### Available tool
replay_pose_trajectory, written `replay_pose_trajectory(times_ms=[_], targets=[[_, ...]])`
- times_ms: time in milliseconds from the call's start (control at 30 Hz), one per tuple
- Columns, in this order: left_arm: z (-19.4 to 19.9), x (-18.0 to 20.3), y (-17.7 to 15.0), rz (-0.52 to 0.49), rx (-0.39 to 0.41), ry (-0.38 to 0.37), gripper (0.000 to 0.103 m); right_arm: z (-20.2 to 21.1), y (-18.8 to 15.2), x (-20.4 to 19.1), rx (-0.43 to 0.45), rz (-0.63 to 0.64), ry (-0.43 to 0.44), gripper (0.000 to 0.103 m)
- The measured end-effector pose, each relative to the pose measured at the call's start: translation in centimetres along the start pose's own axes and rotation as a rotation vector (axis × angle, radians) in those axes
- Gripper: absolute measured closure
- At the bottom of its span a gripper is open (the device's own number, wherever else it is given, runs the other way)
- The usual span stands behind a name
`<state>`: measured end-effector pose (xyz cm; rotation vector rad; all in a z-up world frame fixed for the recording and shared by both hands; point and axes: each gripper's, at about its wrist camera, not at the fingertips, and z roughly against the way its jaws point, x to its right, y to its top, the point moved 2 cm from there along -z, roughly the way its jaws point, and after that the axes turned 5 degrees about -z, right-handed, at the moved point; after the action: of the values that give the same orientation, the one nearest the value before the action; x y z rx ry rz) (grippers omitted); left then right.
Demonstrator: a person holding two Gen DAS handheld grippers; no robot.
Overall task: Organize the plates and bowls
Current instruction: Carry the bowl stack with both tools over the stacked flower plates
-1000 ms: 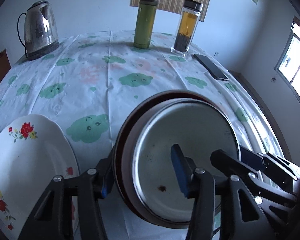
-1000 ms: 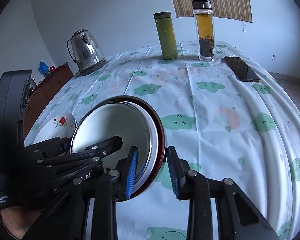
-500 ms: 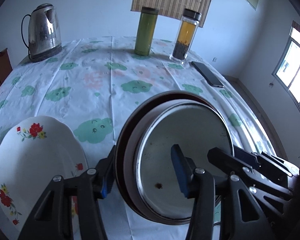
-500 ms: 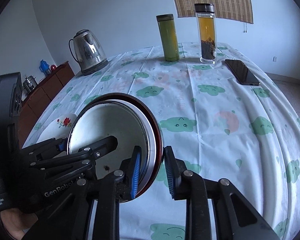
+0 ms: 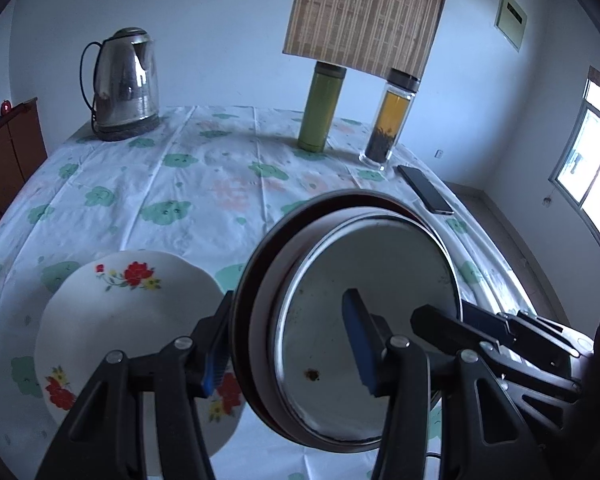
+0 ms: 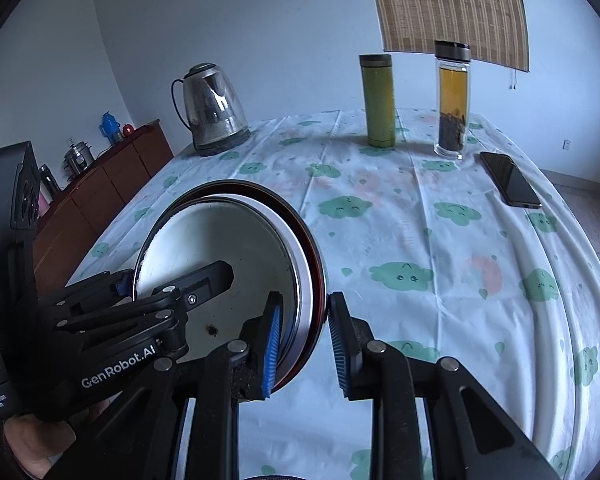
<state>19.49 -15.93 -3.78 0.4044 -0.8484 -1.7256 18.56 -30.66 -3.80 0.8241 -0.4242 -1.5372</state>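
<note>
We have both the left hand-held gripper (image 5: 286, 338) and right hand-held gripper (image 6: 305, 338) clamped on opposite rims of the nested dark-rimmed white enamel plate stack (image 5: 364, 276), sharing its weight, tilted above the tabletop (image 5: 204, 184) beside the white floral plate (image 5: 120, 320).

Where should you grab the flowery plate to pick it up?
By its rim, I think. The flowery plate lies flat and shallow on the table, so its thin near edge suits the jaws best, coming in low from the front.

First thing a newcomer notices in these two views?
The stack of nested dishes held tilted above the table, both grippers' blue-padded fingers straddling its rim from opposite sides. Next, the floral plate lying left of it, and the steel kettle at the far edge.
</note>
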Motion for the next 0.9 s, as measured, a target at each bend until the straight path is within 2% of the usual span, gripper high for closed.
replay_pose_trajectory(times_ms=[400,900], targets=[[2.4,-3.5,-0.4,0.021,0.053,0.055,0.053,-0.2,0.3,-4.4,-0.002,0.064,0.044,0.077],[3.6,-8.0,-1.1,0.050,0.062,0.124,0.053,-2.4,0.1,-9.0,-0.045,0.127,0.082,0.077]])
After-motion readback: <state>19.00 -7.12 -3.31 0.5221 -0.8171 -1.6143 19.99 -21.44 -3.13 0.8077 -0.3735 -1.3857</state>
